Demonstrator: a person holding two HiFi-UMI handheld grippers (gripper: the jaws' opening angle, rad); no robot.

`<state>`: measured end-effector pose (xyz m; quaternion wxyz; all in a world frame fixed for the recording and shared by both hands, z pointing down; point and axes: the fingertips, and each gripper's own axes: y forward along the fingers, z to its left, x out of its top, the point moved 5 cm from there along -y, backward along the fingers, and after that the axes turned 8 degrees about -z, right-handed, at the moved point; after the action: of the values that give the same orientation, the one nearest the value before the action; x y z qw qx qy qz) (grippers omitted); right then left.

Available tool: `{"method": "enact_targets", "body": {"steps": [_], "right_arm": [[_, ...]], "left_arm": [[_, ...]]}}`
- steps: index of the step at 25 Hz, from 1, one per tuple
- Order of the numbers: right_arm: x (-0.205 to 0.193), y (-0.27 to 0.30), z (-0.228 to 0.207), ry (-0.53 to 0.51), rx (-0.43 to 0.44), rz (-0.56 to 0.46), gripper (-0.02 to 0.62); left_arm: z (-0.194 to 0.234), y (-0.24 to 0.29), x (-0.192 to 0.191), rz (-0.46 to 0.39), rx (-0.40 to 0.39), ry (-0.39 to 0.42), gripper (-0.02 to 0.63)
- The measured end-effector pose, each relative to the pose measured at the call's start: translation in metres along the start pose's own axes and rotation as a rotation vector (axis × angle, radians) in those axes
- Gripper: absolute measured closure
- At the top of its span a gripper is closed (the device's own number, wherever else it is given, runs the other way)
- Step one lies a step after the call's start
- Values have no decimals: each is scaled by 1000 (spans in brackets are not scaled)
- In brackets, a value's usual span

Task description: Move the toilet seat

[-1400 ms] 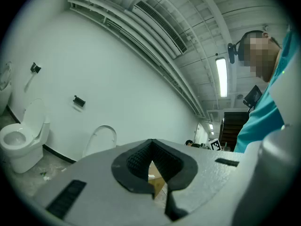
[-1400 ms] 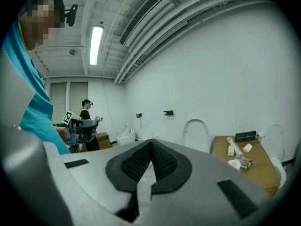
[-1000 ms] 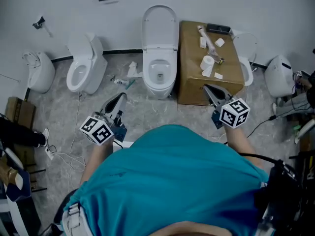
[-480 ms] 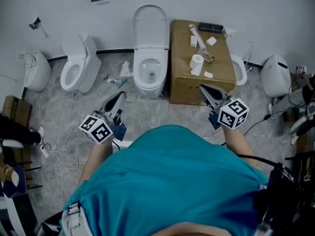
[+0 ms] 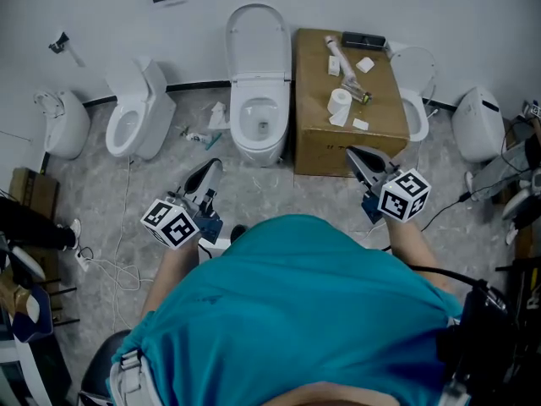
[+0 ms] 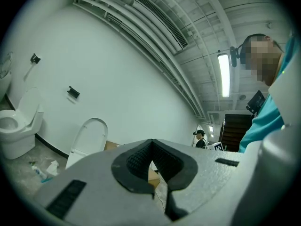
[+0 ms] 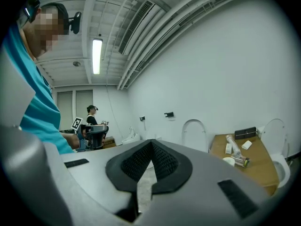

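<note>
Against the back wall: toilet seat (image 5: 254, 41) stands raised, beside cardboard box (image 5: 336, 146) | left gripper (image 5: 210, 172) clenched, empty | right gripper (image 5: 356, 156) clenched, empty | both apart from toilet

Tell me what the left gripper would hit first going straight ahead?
Probably the box: brown cardboard shows just past the left gripper's shut jaws, with the toilet just left of that line. Depth is unclear.

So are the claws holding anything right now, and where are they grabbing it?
Nothing is held. The left claw and the right claw are both shut and empty, and neither touches the toilet ahead.
</note>
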<state>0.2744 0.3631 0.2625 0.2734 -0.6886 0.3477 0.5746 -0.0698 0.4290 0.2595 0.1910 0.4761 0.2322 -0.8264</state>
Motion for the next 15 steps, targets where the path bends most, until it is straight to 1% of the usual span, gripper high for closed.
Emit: {"method": "enact_targets", "body": {"steps": [4, 8, 15], "right_arm": [[-2, 29, 5, -12, -11, 1, 601], [-1, 78, 11, -19, -42, -6, 601], [13, 187, 31, -20, -73, -41, 601]], "left_arm": [[32, -2, 7, -10, -21, -13, 615], [85, -5, 25, -13, -37, -41, 615], [186, -1, 91, 5, -86, -31, 615]]}}
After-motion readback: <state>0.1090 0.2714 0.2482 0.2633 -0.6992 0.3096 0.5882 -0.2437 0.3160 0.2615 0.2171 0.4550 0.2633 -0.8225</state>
